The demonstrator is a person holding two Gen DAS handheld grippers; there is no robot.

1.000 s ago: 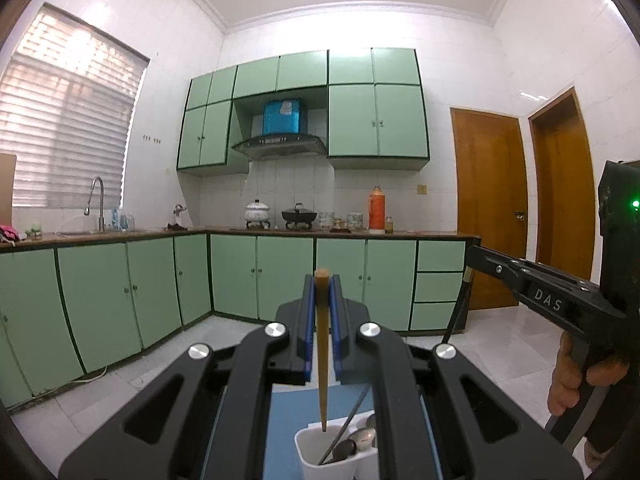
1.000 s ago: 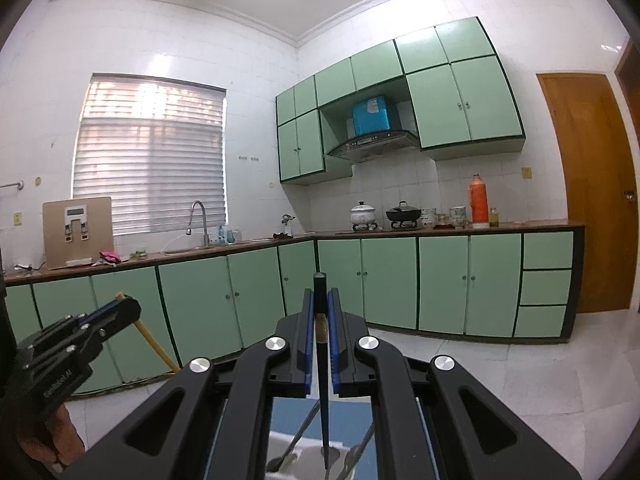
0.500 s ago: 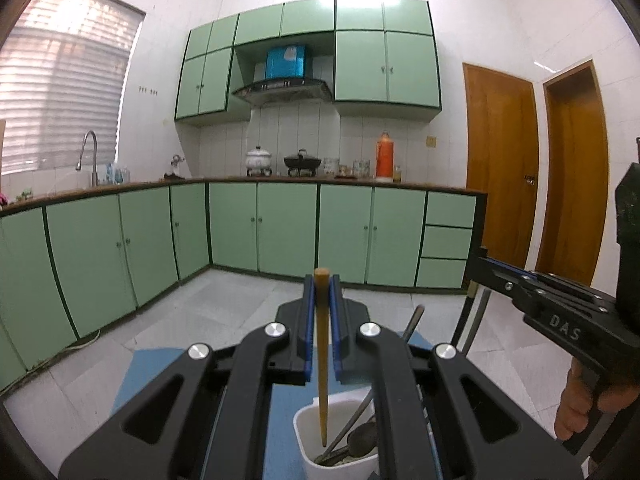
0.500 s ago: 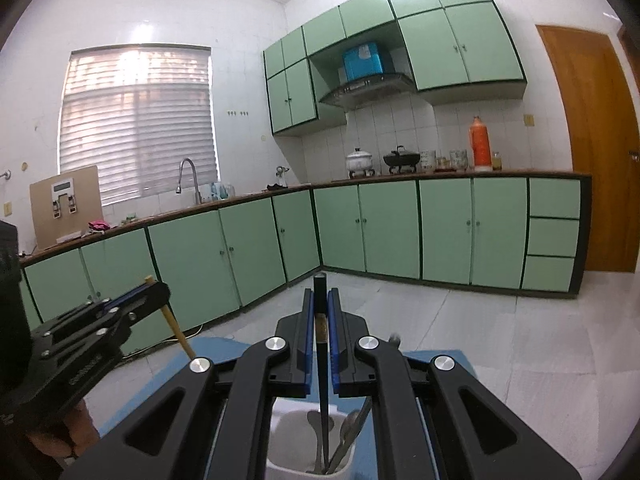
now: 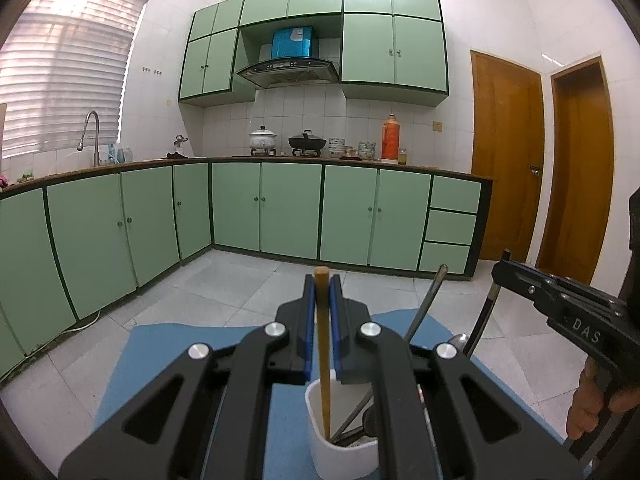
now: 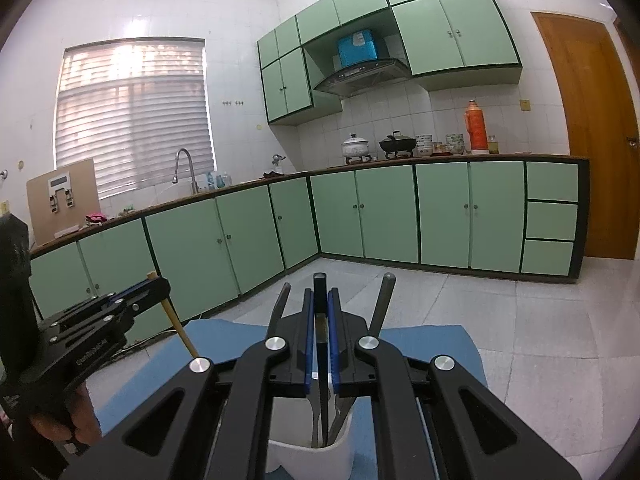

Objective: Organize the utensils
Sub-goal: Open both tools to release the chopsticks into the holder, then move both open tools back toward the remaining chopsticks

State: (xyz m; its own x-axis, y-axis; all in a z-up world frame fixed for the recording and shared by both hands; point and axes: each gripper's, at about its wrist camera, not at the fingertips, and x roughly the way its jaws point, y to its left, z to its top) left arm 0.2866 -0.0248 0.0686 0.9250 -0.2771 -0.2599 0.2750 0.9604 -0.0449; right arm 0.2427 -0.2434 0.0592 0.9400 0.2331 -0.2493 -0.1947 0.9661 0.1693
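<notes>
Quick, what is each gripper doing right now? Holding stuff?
Left hand-held gripper: closed on a wooden chopstick dipping into the white utensil cup.
Right hand-held gripper: closed on a black-handled utensil over that cup.

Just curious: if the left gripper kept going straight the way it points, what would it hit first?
Probably the white cup: the left gripper holds a wooden stick already dipping inside it, though depth is unclear.
</notes>
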